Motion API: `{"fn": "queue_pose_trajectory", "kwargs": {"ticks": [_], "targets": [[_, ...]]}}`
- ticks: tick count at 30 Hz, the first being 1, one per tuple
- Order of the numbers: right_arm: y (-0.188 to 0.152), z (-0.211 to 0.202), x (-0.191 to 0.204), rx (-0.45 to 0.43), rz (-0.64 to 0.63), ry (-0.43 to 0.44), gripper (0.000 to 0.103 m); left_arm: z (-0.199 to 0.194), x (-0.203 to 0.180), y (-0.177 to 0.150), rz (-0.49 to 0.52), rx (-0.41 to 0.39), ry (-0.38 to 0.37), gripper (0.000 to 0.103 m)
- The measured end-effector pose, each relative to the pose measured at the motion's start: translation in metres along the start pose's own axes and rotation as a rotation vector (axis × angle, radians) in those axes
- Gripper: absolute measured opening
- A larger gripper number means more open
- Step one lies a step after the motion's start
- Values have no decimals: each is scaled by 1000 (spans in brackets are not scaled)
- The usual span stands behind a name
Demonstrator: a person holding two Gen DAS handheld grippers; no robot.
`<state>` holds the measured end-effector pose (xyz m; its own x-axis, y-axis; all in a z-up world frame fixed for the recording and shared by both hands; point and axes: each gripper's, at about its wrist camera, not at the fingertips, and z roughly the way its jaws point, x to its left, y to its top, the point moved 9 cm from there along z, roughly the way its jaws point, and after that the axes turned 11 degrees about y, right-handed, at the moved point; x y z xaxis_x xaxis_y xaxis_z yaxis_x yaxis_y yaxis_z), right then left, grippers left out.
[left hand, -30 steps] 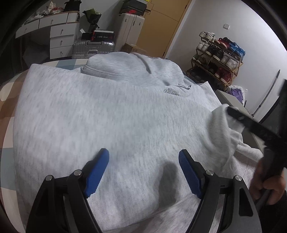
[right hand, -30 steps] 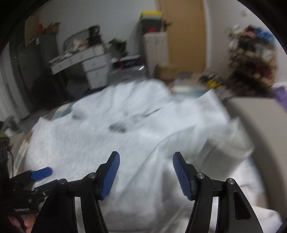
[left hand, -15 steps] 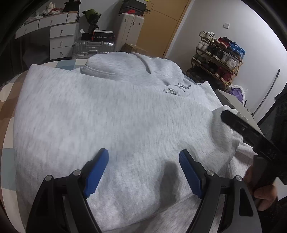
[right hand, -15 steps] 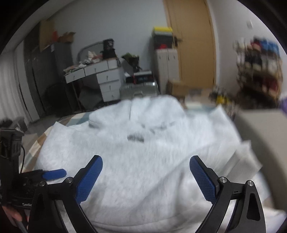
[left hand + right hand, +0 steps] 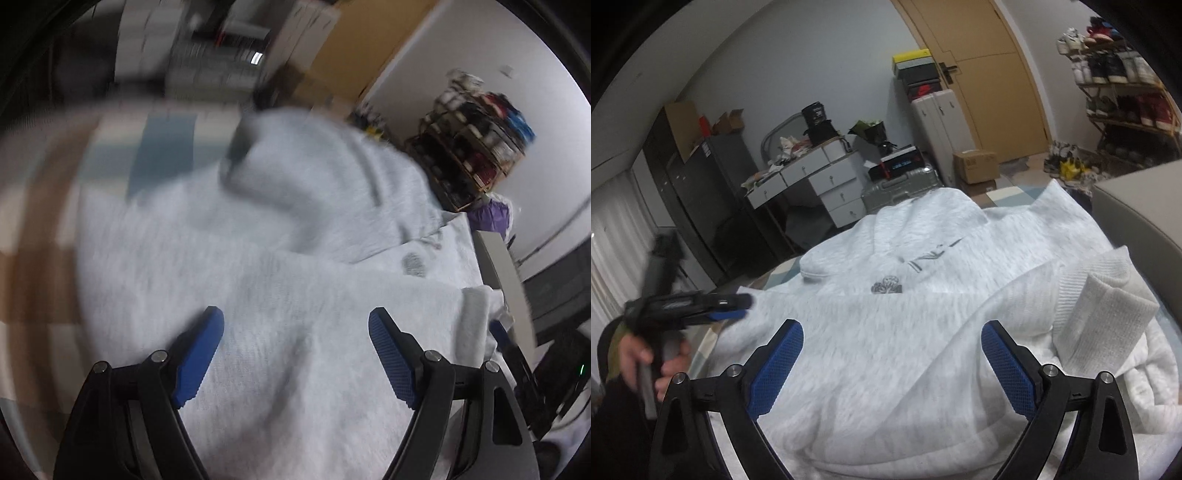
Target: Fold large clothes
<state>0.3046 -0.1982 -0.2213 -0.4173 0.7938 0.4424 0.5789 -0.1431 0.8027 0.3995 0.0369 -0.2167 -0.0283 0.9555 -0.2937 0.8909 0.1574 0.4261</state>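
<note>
Lying spread across a checked bedcover [image 5: 48,236], the pale grey hoodie [image 5: 886,354] fills most of both wrist views, its front facing up with a small dark chest print [image 5: 886,286] near the middle and the hood [image 5: 923,214] bunched at the far end, toward the room. One sleeve is folded in over the body on the right side, and its ribbed cuff [image 5: 1104,310] sits doubled over near the right edge of the garment. The right gripper [image 5: 892,363] hangs just above the lower part of the hoodie with its blue-padded fingers [image 5: 775,373] spread wide and nothing between them; whether the tips touch the cloth cannot be told. The left gripper [image 5: 295,350] is likewise over the hoodie, its blue pads [image 5: 197,358] wide apart and holding nothing, though its view is strongly blurred. From the right wrist view the left gripper shows at the left edge of the garment, gripped by the person's hand [image 5: 650,365], its tip just beside or on the hoodie's left side; the blur hides which. Beyond the bed stand a white set of drawers [image 5: 820,181] with clutter on top, a silver suitcase [image 5: 901,188], a cardboard box [image 5: 975,166], a wooden door [image 5: 990,74] and, at the right, a shoe rack [image 5: 1123,85] filled with shoes. A grey padded edge [image 5: 1145,214] runs along the right of the bed.
</note>
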Motion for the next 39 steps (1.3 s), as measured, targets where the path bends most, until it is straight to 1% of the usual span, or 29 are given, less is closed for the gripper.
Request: {"fn": "queue_pose_trajectory", "kwargs": {"ticks": [1,2,4,6,7,9,10,11,12,13,15,16,17,18,19,20,23,25,26,28,29,31,32,33,34,35,37,38,39], "targets": [[0,0,2,-3,-12,-2,99,11,12,-1,-35,8,11,70],[0,3,1,-4,-18,-2,99,8,13,2,-35,-32,-3,73],[-1,5,1,-1,-17,12,99,9,13,0,-31,-25,0,72],[-1,6,-1,-4,-8,16,99,5,12,-2,-41,5,15,73],[0,5,-2,-6,2,20,99,-4,9,-1,-40,-11,15,72],[1,4,-5,-9,12,21,99,-27,-3,7,-5,-71,-27,72],[2,3,-6,-12,18,21,99,-35,-5,8,24,-98,-6,73],[2,3,-6,-14,21,23,99,-35,-4,8,31,-101,35,73],[2,4,-7,-17,22,24,99,-30,1,6,32,-88,79,73],[2,5,-7,-17,23,23,99,-18,11,1,26,-51,115,73],[1,5,-7,-15,22,17,99,8,25,-13,20,28,142,72],[1,6,-6,-13,22,22,99,9,23,-13,59,-20,159,73],[1,6,-6,-13,19,22,99,11,22,-16,94,-19,187,72],[0,7,-5,-12,14,21,99,16,19,-18,137,-17,231,73],[0,7,-4,-12,10,21,99,18,16,-20,158,-12,264,73],[0,7,-4,-12,9,21,99,16,13,-20,158,-8,267,72],[0,7,-5,-13,14,24,99,-7,-4,-20,132,-45,190,73],[1,6,-7,-20,23,21,99,-18,-22,-35,144,-62,129,73],[2,5,-8,-22,27,18,99,-17,-28,-43,169,-57,126,73],[1,6,-10,-18,38,15,99,2,-33,-65,246,-21,184,73],[1,7,-11,-14,43,12,99,10,-30,-66,274,-11,221,72],[-2,10,-13,4,51,-3,99,21,-26,-69,345,-62,318,72],[-4,12,-15,17,56,-12,99,25,-28,-70,367,-63,350,73],[-7,15,-15,39,68,-1,99,27,-28,-68,372,-50,371,73],[-9,17,-16,60,78,12,99,26,-30,-65,360,-31,373,73],[-11,18,-18,70,95,22,99,22,-34,-60,333,-14,334,73],[-7,12,-22,33,126,45,99,10,-48,-54,293,-17,238,73],[-4,8,-23,11,139,57,99,5,-52,-52,297,-26,229,73],[-2,4,-25,-7,150,60,99,5,-56,-53,320,-33,240,73]]}}
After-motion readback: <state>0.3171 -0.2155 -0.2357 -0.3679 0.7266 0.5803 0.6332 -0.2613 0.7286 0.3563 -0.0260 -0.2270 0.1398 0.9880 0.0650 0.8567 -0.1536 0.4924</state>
